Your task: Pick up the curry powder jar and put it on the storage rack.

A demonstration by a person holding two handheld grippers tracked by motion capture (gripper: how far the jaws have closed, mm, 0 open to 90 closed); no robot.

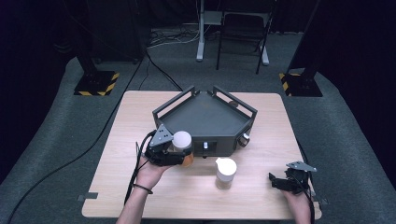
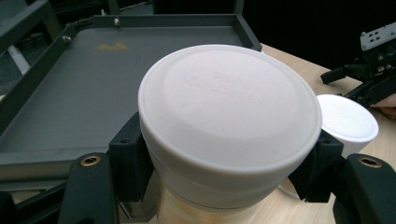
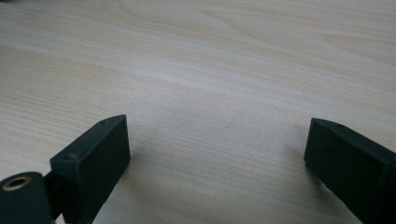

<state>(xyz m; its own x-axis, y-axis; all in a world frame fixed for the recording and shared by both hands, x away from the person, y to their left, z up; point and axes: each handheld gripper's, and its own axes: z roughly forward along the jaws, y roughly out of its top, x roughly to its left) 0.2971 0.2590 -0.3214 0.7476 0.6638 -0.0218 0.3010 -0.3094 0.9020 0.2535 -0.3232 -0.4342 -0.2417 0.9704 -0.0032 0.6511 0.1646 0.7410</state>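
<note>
Two grippers are in use at the table (image 1: pixel 261 196). The left gripper (image 1: pixel 180 150) is clamped on a jar (image 1: pixel 182 145): in the left gripper view its two black jaws press against opposite sides of the jar (image 2: pixel 219 140) just below the white lid (image 2: pixel 229 107), with no gap visible between pad and jar wall. The jar has a white screw lid and amber contents visible through the lower wall. It stands upright in the grip, and the high view places it above the table surface, just in front of the near left edge of the dark tray (image 1: pixel 205 116). Whether the jar base touches the table cannot be told.

The right gripper (image 1: pixel 280 182) rests near the near right corner of the table, held in the person's right hand (image 1: pixel 299 200). Its jaws stand wide apart in the right gripper view, with bare wood grain between them and nothing held or touched by the pads (image 3: pixel 100 158).

A second jar (image 1: pixel 225 172), with the same white lid and amber contents, stands upright on the table near the middle of the near edge, between the two grippers and well apart from both. In the left gripper view its lid (image 2: pixel 348 123) shows just beyond the held jar, to the right.

The tray sits toward the far edge of the table; its floor is bare.
</note>
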